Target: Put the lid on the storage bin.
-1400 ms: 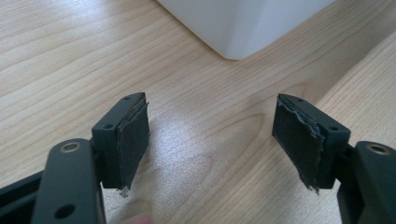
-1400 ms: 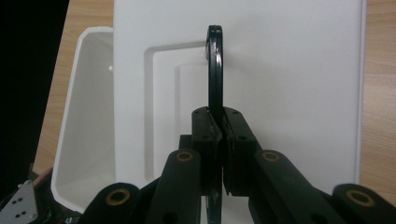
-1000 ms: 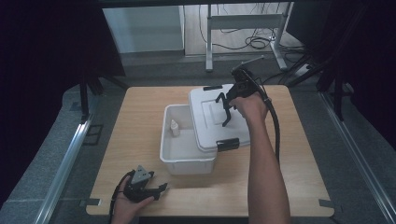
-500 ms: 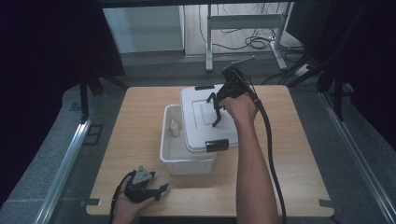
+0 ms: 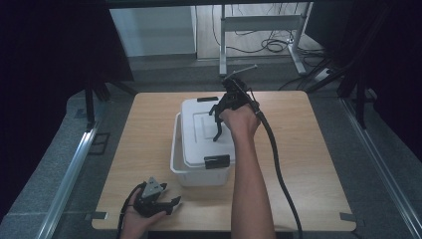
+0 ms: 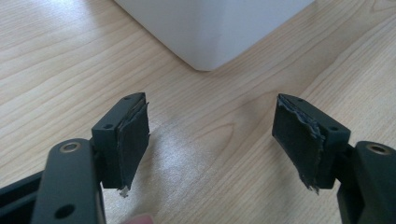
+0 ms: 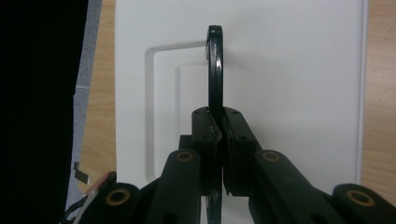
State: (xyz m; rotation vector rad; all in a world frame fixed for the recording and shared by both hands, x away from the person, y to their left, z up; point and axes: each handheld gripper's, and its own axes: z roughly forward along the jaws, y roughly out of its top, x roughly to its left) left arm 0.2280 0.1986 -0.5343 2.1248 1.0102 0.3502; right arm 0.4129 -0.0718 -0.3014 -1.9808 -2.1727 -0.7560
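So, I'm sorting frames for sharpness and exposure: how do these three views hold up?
High view: dark surroundings, evenly lit table, soft overall. Left gripper view: sharp wood grain, a pale glare patch between the left gripper jaws. Right gripper view: white lid bright and flat, black handle crisp, the right gripper slightly soft.

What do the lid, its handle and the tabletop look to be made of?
The lid looks like white moulded plastic: smooth, matte, with a pressed-in panel. Its handle, which the right tool is shut on, seems black glossy plastic, thin and curved. The table shows pale wood grain with a soft sheen, possibly laminate.
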